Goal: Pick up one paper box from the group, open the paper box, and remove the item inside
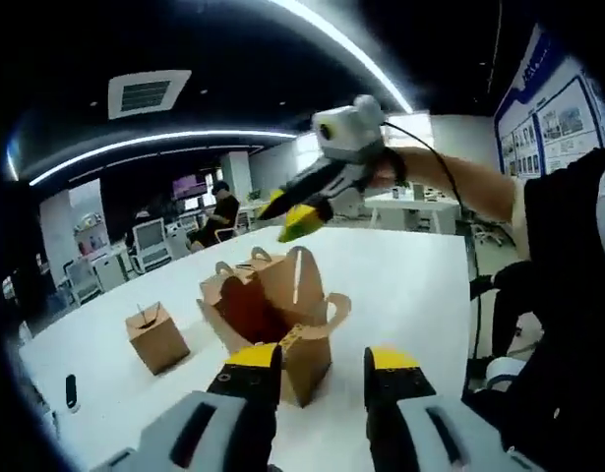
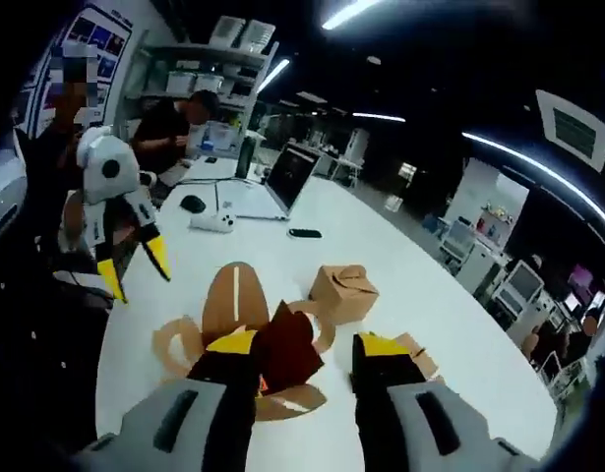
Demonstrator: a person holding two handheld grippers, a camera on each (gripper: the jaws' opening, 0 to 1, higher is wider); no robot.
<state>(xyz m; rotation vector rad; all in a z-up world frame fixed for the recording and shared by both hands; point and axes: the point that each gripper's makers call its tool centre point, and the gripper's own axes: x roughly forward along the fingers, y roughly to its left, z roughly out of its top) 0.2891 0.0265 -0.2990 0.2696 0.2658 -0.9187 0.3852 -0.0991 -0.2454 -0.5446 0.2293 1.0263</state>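
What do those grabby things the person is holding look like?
Each hand-held gripper has grey bodies ending in black fingers with yellow tips, like the left one and the right one. The right one, seen from across, has a white top and a black cable. The person wears black.

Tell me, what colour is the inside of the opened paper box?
Dark reddish-brown inside the opened paper box; the left gripper view shows it best.
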